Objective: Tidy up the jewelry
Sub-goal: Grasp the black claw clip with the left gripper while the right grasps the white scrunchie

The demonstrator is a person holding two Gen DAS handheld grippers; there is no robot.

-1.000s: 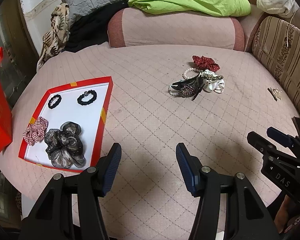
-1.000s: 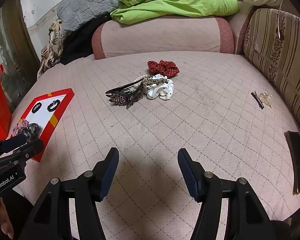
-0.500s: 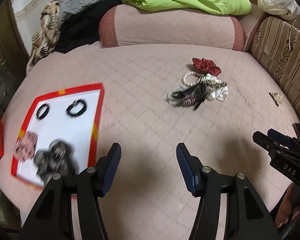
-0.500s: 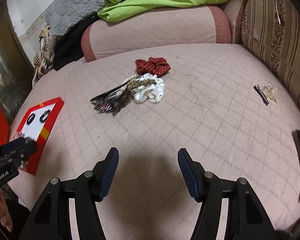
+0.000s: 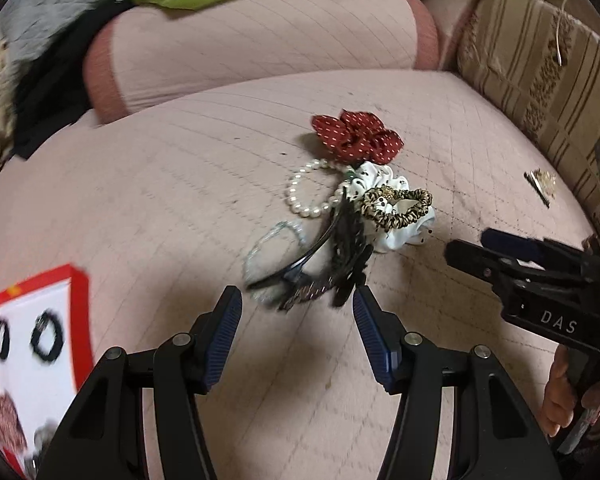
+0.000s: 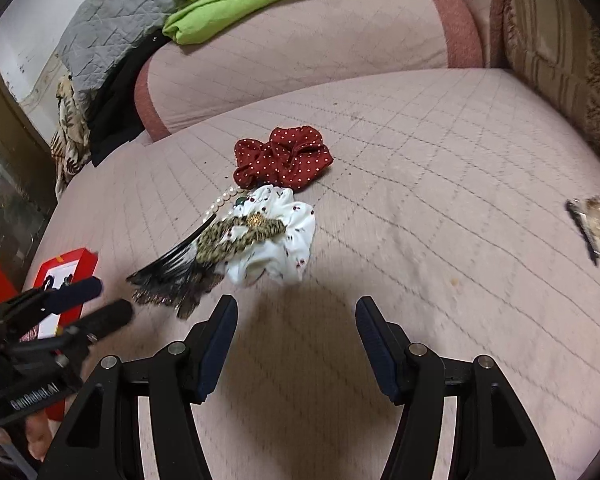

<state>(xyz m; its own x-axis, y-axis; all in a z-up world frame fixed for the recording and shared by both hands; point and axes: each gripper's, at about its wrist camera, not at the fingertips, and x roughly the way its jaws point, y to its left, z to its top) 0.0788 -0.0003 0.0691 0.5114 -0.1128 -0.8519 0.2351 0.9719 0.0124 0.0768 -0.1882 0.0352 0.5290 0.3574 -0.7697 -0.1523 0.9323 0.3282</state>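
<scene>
Lettering "DAS" on right gripper [image 5: 472, 248], jaws wide and empty, left gripper [image 5: 298, 300] likewise wide, empty, near black hair clip [image 5: 340, 256], red-rimmed tray [image 5: 82, 312] well apart.

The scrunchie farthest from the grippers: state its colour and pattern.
The scrunchie is dark red with small white dots, clearest in the right wrist view.
</scene>
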